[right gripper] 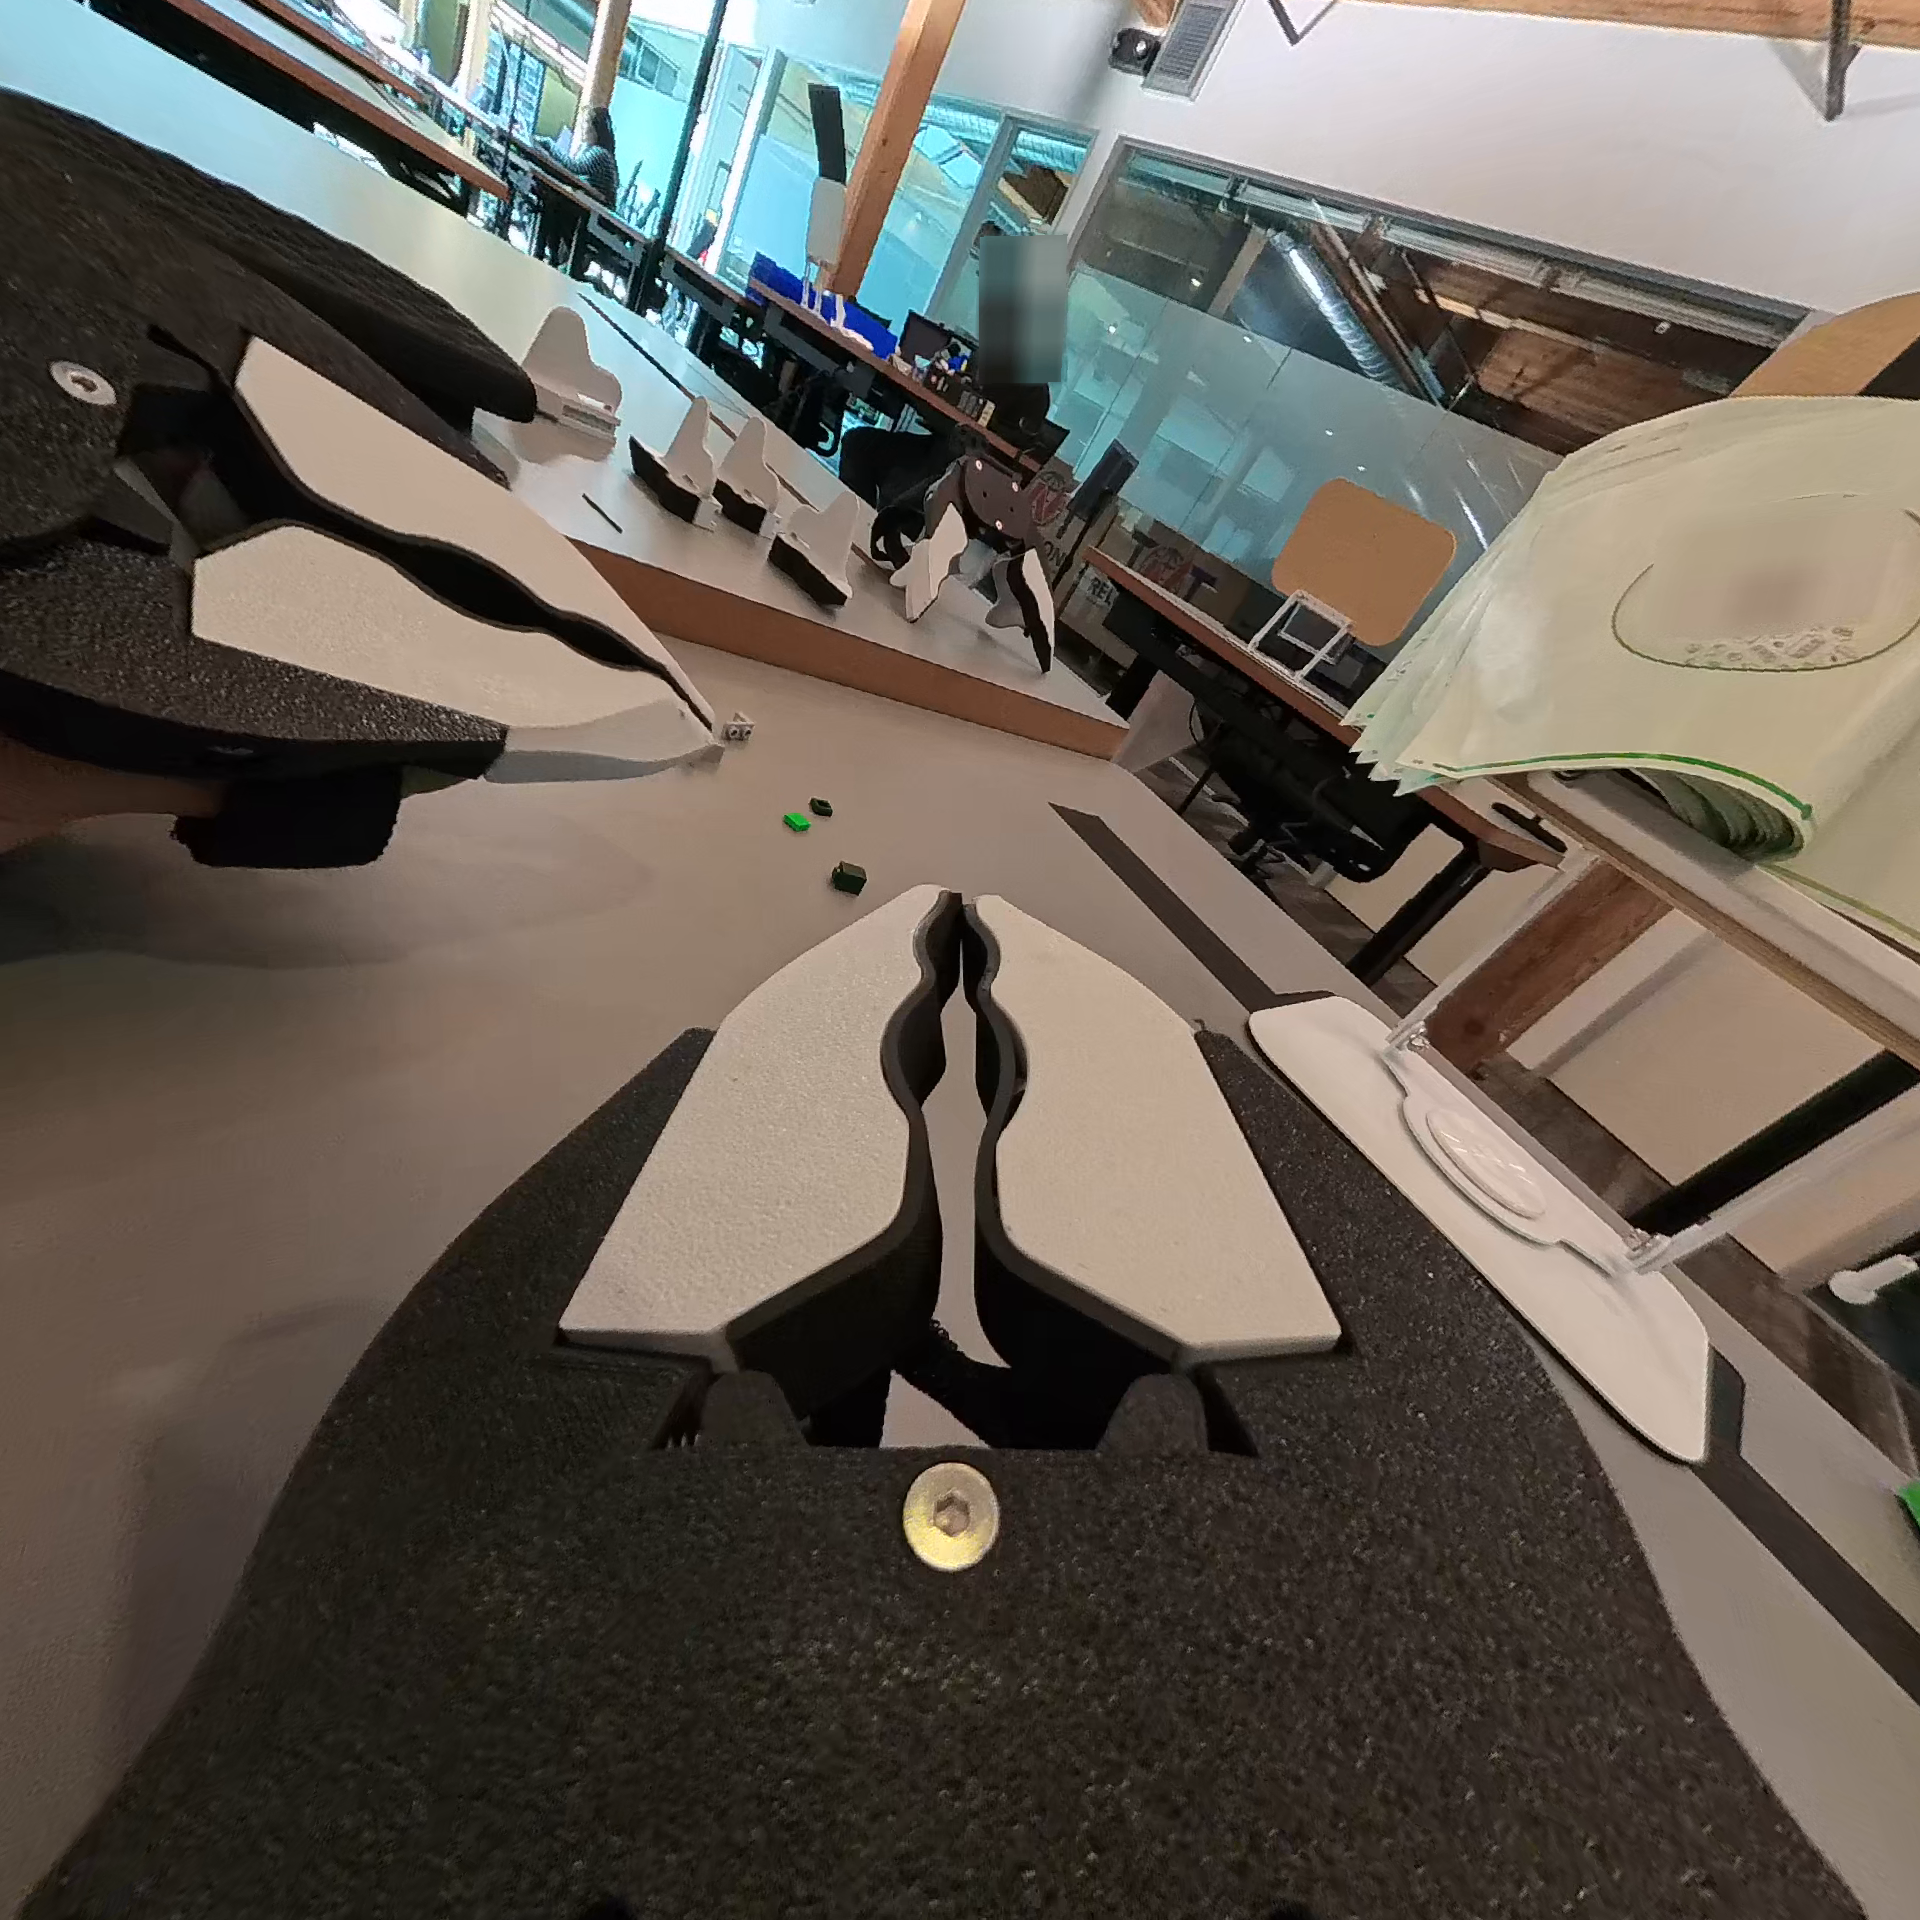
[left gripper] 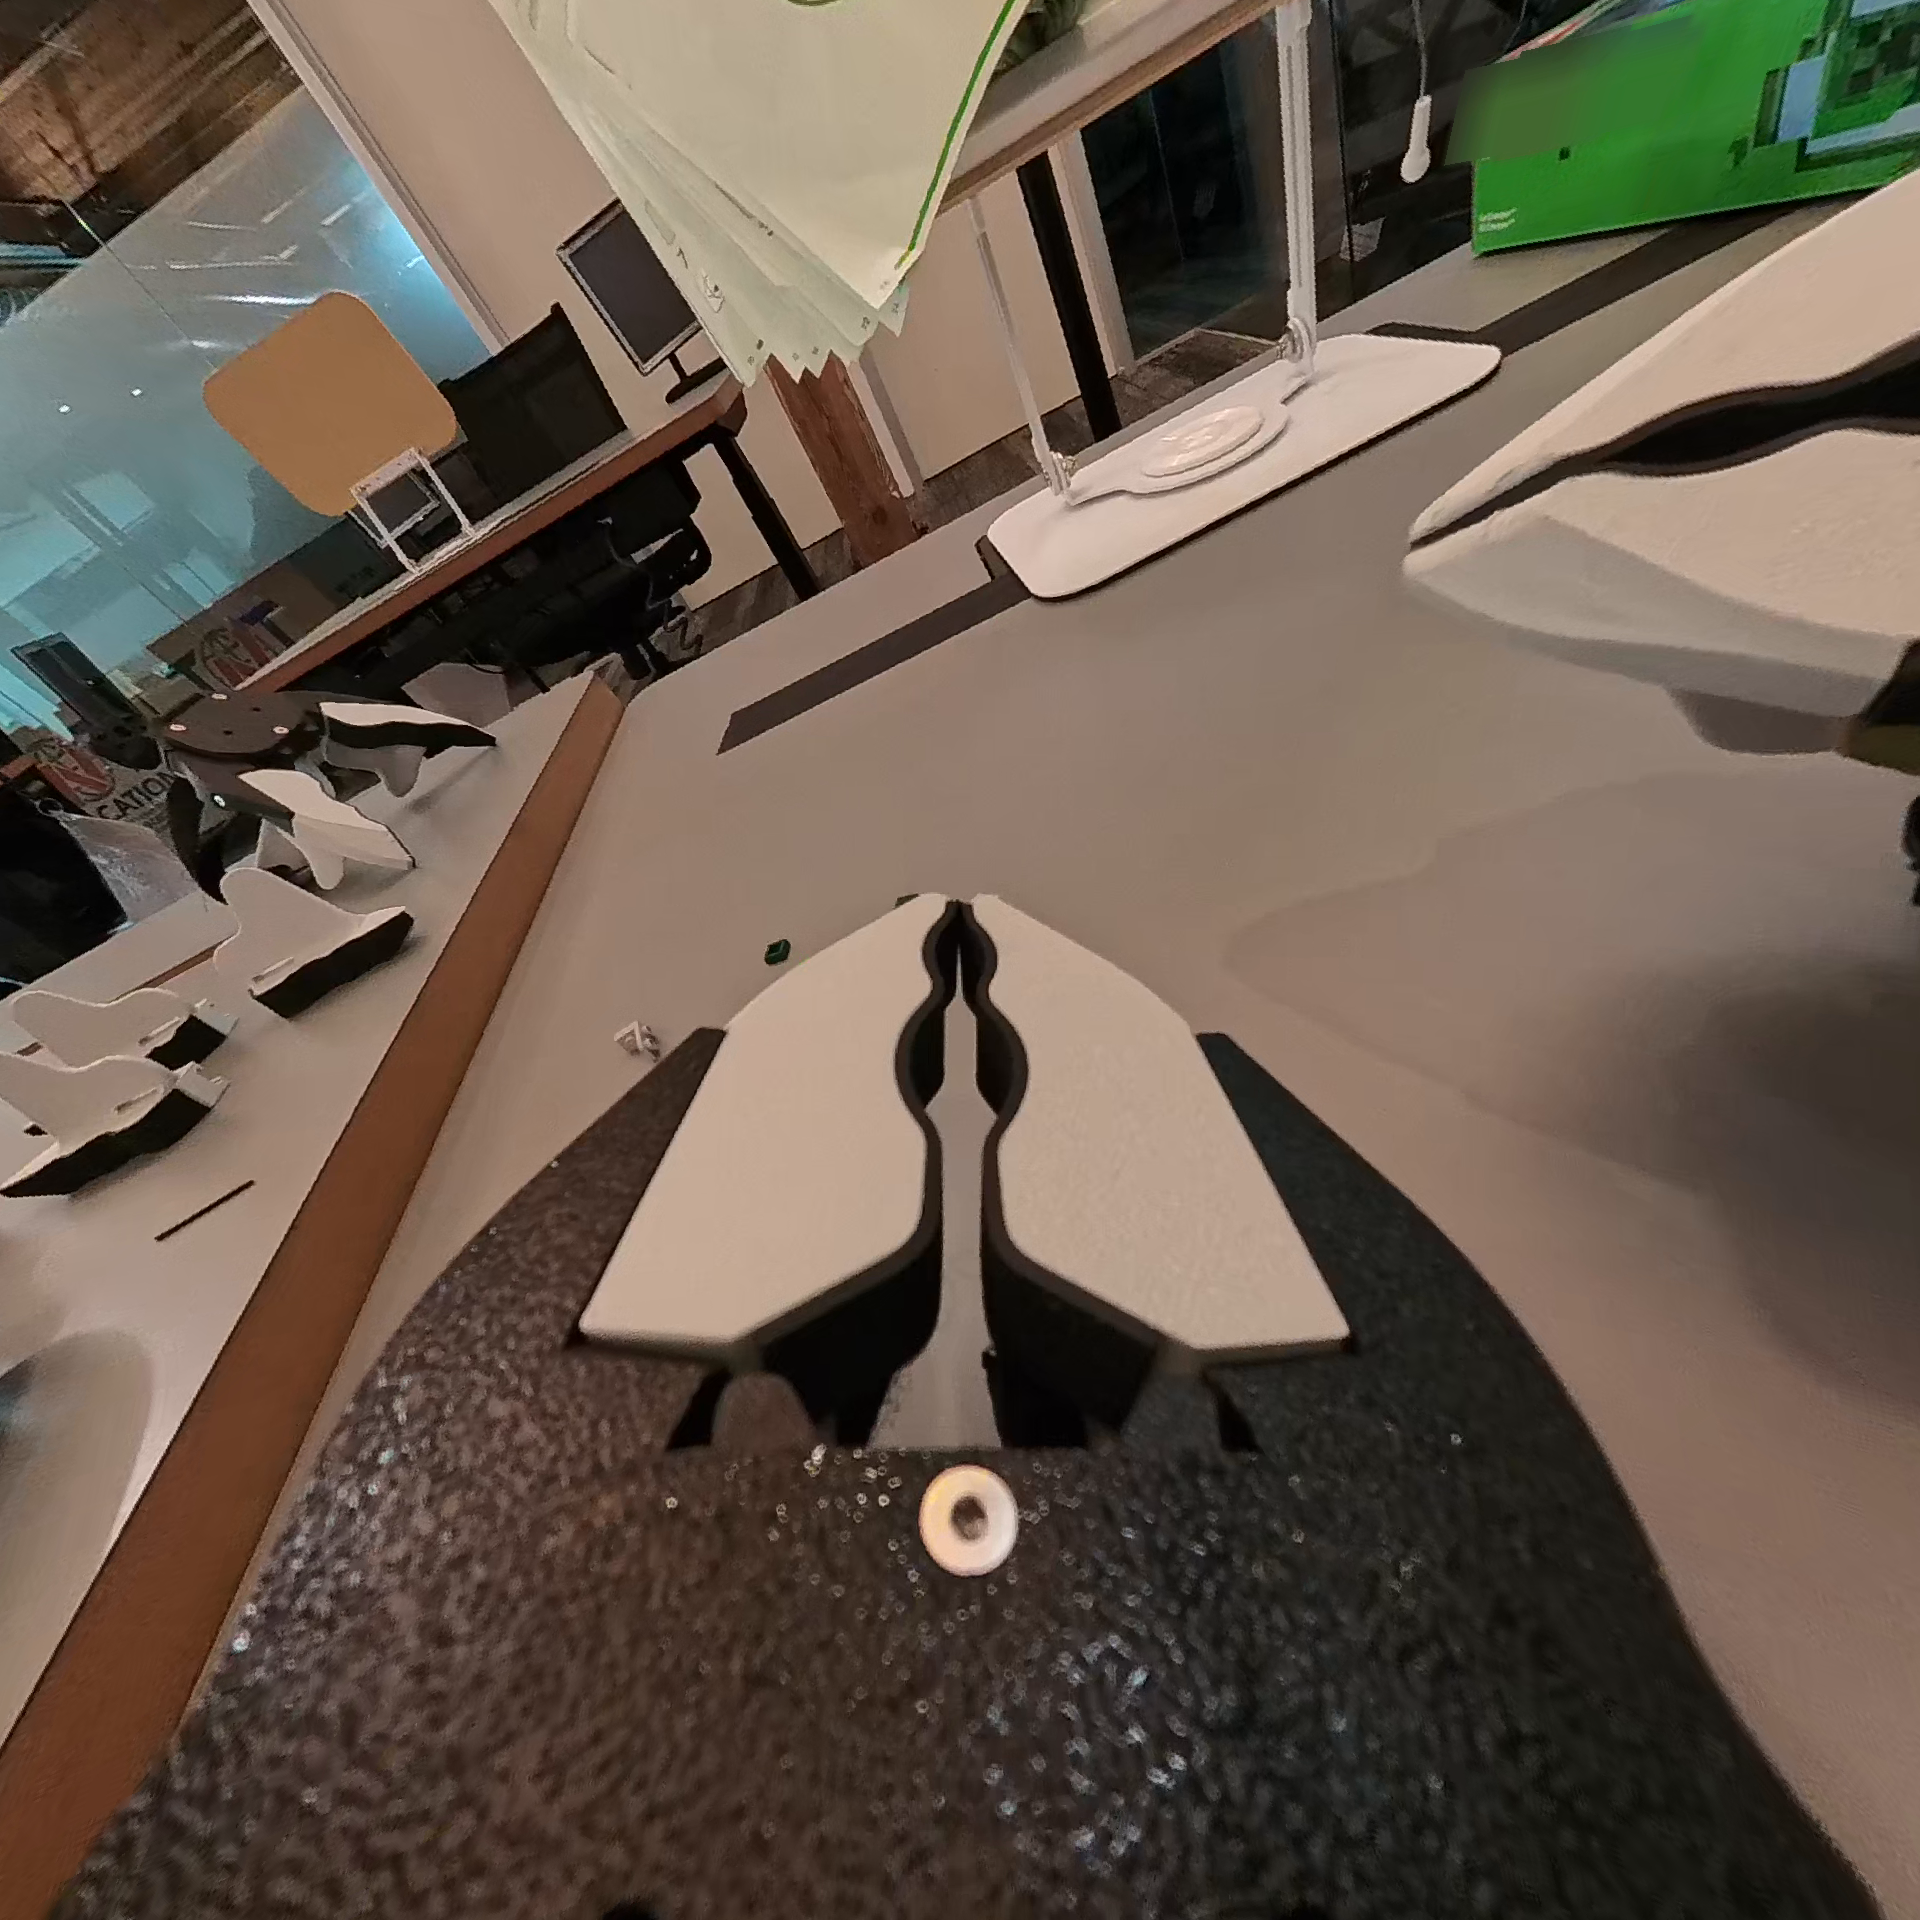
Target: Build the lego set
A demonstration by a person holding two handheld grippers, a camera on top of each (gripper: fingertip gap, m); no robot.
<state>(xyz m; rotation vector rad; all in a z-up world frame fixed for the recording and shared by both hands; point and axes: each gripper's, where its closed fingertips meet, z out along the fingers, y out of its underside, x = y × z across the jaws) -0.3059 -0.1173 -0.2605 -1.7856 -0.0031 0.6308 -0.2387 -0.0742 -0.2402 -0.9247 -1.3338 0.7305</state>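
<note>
My left gripper (left gripper: 961, 914) is shut and empty, low over the grey table (left gripper: 1195, 790). A dark green lego piece (left gripper: 776, 947) and a small white lego piece (left gripper: 637, 1038) lie just left of its tips. My right gripper (right gripper: 958, 902) is shut and empty. In the right wrist view a dark green piece (right gripper: 849, 876) lies just ahead of its tips, with a bright green piece (right gripper: 797, 821) and another dark one (right gripper: 822, 804) farther on. The left gripper (right gripper: 701, 727) shows at upper left there, its tips next to the white piece (right gripper: 739, 729). The right gripper (left gripper: 1455, 530) shows at the right edge of the left wrist view.
A white stand base (left gripper: 1247, 457) with clear uprights holds an open pale green instruction booklet (left gripper: 790, 177) above the table's far side. A green lego box (left gripper: 1683, 135) stands behind it. A neighbouring table (right gripper: 831, 623) carries several spare gripper fingers (right gripper: 686, 468) and another gripper (right gripper: 977, 530). My hands' fingertips stand some 9 cm from each other.
</note>
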